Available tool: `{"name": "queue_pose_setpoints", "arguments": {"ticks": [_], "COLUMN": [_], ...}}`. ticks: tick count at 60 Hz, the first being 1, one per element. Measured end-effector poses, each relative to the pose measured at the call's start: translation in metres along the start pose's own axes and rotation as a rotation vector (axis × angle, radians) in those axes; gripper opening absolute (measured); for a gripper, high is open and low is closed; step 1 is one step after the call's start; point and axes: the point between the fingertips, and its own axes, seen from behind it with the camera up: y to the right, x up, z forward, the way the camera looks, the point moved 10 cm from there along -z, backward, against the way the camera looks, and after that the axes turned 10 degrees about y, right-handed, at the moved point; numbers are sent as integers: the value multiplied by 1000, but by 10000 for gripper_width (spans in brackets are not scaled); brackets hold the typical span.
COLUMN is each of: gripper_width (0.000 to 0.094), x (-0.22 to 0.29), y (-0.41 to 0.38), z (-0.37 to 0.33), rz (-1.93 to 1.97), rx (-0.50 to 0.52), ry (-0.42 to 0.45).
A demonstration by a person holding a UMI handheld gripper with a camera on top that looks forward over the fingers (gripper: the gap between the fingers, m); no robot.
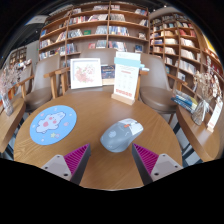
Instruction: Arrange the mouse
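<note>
A light grey-blue computer mouse (121, 134) lies on the round wooden table (150, 115), just ahead of my fingers and roughly centred between them. A round light-blue mouse mat with a pink-and-white picture (52, 123) lies on the table to the left of the mouse, beyond my left finger. My gripper (111, 160) is open, its pink pads (76, 158) wide apart on either side of bare tabletop. The fingers hold nothing and do not touch the mouse.
A framed picture (85, 72) and a white-and-blue standing sign (127, 78) stand at the table's far side. Chairs ring the table (155, 88). Bookshelves (95, 25) fill the back wall. Books lie on a side table at the right (190, 104).
</note>
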Motion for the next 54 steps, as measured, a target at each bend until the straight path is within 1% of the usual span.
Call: {"name": "queue_pose_setpoints", "arguments": {"ticks": [9, 27, 54], "gripper_width": [853, 855, 852], "x": [8, 24, 49], "y": [1, 6, 1], "z": [15, 46, 95], "rz": [12, 11, 2], "rx": [4, 14, 59], "ry": [-17, -22, -36]}}
